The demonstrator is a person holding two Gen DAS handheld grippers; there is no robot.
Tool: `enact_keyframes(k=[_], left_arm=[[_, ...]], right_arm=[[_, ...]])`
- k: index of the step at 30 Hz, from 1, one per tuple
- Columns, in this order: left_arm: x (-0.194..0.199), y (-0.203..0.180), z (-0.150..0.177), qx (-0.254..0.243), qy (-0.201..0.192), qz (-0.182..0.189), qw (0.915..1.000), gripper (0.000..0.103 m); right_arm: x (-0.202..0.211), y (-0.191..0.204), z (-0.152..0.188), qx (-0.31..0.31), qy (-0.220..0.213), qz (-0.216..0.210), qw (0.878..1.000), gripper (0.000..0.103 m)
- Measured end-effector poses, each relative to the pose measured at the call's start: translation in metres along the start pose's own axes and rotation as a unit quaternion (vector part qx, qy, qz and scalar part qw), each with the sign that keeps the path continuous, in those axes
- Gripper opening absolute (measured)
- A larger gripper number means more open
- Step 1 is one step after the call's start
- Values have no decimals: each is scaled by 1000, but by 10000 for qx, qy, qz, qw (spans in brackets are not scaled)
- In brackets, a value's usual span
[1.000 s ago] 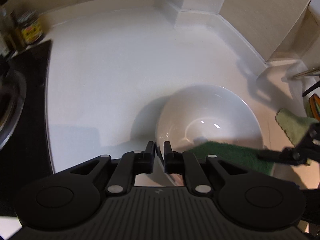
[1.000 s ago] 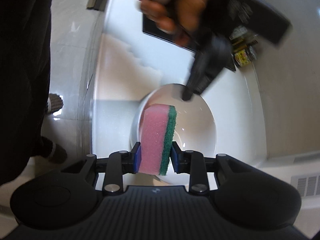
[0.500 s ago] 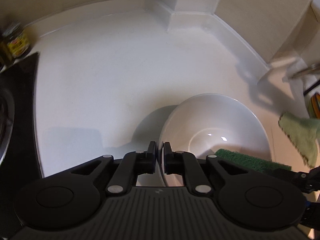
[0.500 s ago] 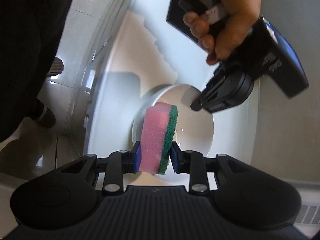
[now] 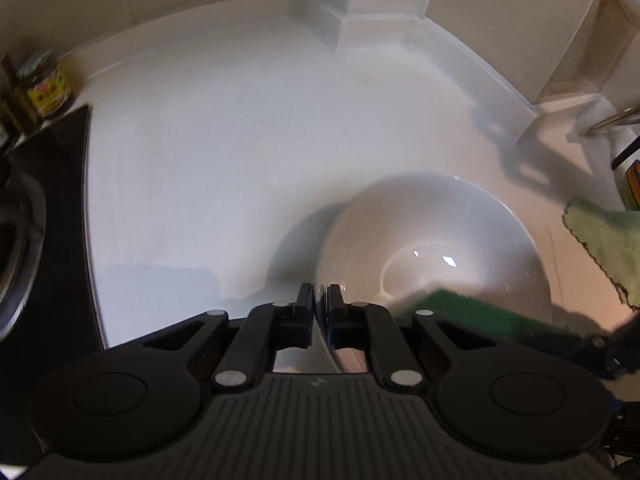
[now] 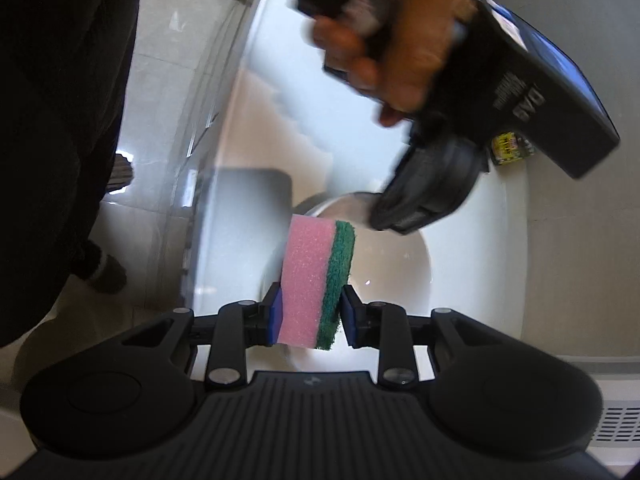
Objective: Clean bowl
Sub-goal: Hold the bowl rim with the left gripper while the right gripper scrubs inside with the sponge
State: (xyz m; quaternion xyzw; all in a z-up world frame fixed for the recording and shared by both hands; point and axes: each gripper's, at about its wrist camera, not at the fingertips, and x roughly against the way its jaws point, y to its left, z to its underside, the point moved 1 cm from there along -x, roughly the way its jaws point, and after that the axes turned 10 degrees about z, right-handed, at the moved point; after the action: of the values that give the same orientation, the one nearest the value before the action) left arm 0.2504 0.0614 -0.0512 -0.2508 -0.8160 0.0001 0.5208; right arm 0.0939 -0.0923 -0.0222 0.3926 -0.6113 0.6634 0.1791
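- Two hand-held tongs work over one white bowl (image 5: 432,248) that sits on a white bench (image 5: 240,152).
- Left tongs (image 5: 320,312) are pinched together on the bowl's near rim, one finger outside the wall and one inside.
- Right tongs (image 6: 310,312) are clamped on a sponge (image 6: 316,280), pink foam on one side and a green scouring layer on the other, standing on edge.
- Seen from the left wrist, the sponge's green face (image 5: 472,312) lies inside the bowl against its near wall.
- A bare hand (image 6: 400,44) grips the left tool's handle above the bowl.
- A green cloth (image 5: 604,240) lies on the bench just beside the bowl.
- A labelled jar (image 5: 44,84) stands at the back of the bench, well apart from the bowl.
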Motion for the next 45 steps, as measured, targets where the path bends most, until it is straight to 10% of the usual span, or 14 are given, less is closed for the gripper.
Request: enact_keyframes(k=[9, 16, 26, 45], left_arm=[[29, -2, 42, 693, -258, -35, 9973, 21], [7, 1, 28, 490, -108, -57, 9987, 7], [25, -3, 36, 663, -242, -282, 9971, 22], [25, -4, 27, 447, -347, -111, 9983, 16]], right_arm=[[-13, 7, 9, 54, 347, 98, 9993, 26], [-11, 8, 2, 119, 90, -5, 9999, 26], [-24, 18, -4, -17, 97, 169, 9998, 26], [-30, 31, -8, 143, 308, 333, 9989, 26]])
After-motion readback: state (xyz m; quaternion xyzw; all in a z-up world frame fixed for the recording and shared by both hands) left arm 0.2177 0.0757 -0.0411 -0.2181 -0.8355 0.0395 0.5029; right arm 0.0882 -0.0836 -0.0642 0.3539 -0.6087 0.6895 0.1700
